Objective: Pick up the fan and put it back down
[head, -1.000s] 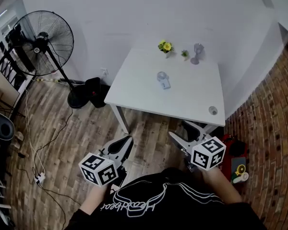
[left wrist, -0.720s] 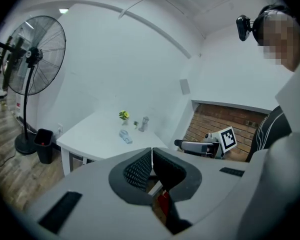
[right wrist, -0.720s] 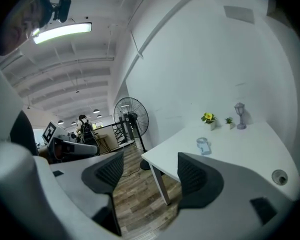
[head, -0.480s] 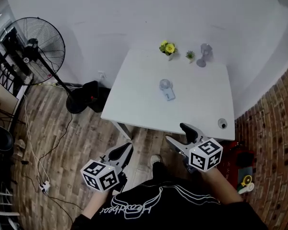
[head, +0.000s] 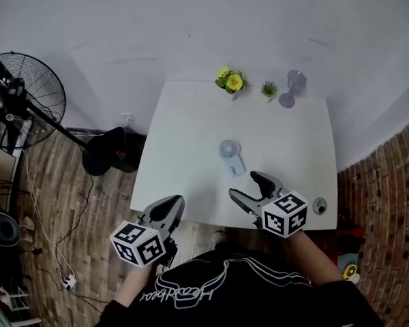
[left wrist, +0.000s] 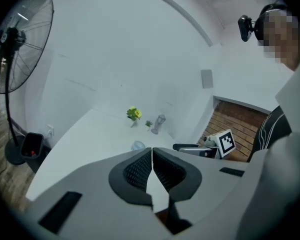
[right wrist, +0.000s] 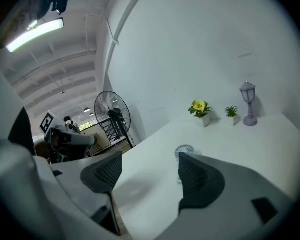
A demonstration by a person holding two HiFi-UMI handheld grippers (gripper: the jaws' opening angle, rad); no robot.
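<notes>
Your surface (head: 184,162): smooth matt white | fan (head: 228,150): pale plastic | floor (head: 88,203): wood planks | wall (head: 388,210), lower right: rough brick

table (head: 177,142) bare on all sides of the fan (head: 230,157), near edge open, flowers (head: 230,82), plant (head: 268,88) and lamp (head: 291,87) in a row along the far edge against the wall (head: 191,19), small round thing (head: 319,206) at the near right corner, floor fan (head: 20,101) well off left

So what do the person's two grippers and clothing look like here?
Both the left gripper and right gripper have grey moulded jaws lined with black, finely ribbed pads. Each carries a white cube printed with black square markers. The right's jaws are opening, nothing between them. The person wears a black top with white outline print.
</notes>
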